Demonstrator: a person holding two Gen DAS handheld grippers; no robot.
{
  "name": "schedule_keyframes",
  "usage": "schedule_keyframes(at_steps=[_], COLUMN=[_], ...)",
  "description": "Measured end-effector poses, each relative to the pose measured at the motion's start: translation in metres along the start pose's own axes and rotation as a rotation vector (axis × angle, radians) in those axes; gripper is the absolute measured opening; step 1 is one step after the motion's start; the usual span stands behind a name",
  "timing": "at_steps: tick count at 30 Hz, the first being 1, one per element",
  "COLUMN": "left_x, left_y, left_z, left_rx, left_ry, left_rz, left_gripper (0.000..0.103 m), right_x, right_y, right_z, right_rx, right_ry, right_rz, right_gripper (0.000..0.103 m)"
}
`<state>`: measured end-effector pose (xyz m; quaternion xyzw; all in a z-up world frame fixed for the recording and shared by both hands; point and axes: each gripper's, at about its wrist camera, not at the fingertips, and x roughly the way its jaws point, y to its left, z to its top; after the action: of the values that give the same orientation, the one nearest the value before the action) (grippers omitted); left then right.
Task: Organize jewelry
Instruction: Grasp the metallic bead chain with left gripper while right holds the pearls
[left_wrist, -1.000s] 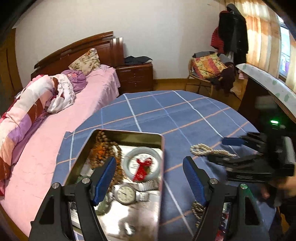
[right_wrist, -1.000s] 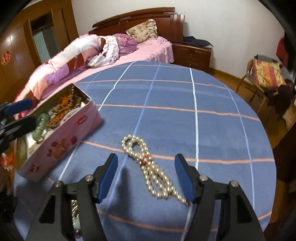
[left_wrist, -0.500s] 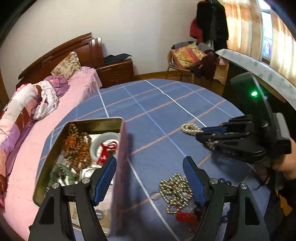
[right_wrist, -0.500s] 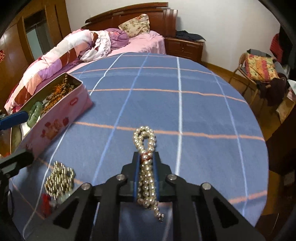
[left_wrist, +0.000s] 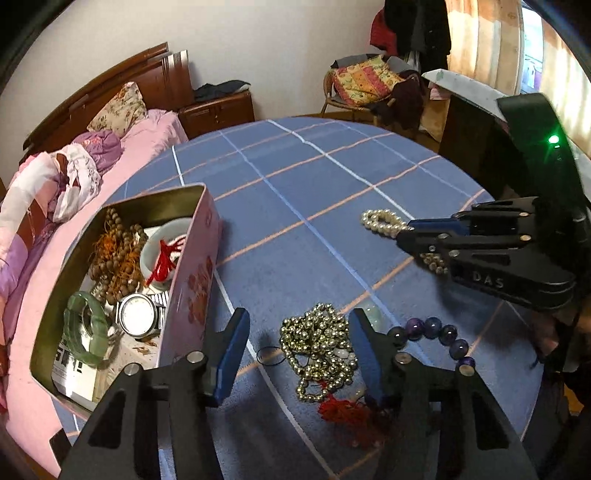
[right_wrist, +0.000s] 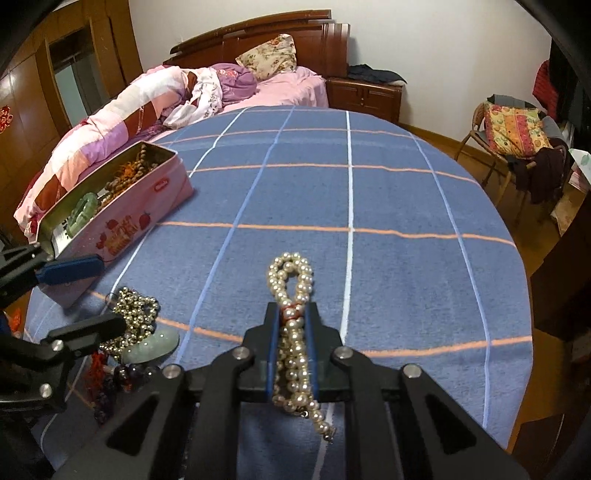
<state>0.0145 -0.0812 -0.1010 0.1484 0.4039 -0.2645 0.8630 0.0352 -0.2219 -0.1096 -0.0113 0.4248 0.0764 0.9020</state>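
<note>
My right gripper (right_wrist: 291, 314) is shut on a pearl necklace (right_wrist: 291, 275), its loop sticking out past the fingertips; both show in the left wrist view, the gripper (left_wrist: 406, 230) and the necklace (left_wrist: 380, 219). My left gripper (left_wrist: 297, 339) is open, its fingers on either side of a pile of silver beads (left_wrist: 319, 345) with a red tassel (left_wrist: 341, 411), on the blue cloth. An open pink tin (left_wrist: 201, 266) to the left holds brown beads (left_wrist: 114, 254), a watch (left_wrist: 136, 315), a green bangle (left_wrist: 83, 328) and a white bangle (left_wrist: 162, 251).
A purple bead bracelet (left_wrist: 430, 332) and a pale jade pendant (right_wrist: 155, 345) lie by the silver beads. The round table (right_wrist: 369, 192) has a blue checked cloth. A pink bed (right_wrist: 184, 92) lies behind, a chair (right_wrist: 513, 140) at the right.
My right gripper shut on the pearl necklace and holds it. My left gripper swung right from over the tin to the silver bead pile.
</note>
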Motion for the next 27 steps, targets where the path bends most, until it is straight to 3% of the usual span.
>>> schedule_keyframes(at_steps=[4, 6, 9, 24, 27], left_x=[0.015, 0.018, 0.016, 0.015, 0.011], left_y=[0.003, 0.004, 0.007, 0.007, 0.009], left_z=[-0.003, -0.004, -0.003, -0.003, -0.001], left_rx=[-0.033, -0.045, -0.065, -0.062, -0.066], left_ry=[0.057, 0.058, 0.055, 0.053, 0.037], left_rz=[-0.04, -0.053, -0.06, -0.069, -0.064], left_gripper=[0.038, 0.037, 0.016, 0.014, 0.009], right_x=[0.0, -0.001, -0.001, -0.001, -0.001], right_y=[0.0, 0.0, 0.003, 0.006, 0.006], right_z=[-0.001, -0.002, -0.003, -0.003, -0.003], right_rx=[0.0, -0.003, -0.011, -0.016, -0.016], right_ry=[-0.001, -0.002, -0.001, -0.002, -0.002], right_rz=[0.0, -0.003, 0.002, 0.009, 0.008], right_gripper=[0.016, 0.016, 0.016, 0.016, 0.016])
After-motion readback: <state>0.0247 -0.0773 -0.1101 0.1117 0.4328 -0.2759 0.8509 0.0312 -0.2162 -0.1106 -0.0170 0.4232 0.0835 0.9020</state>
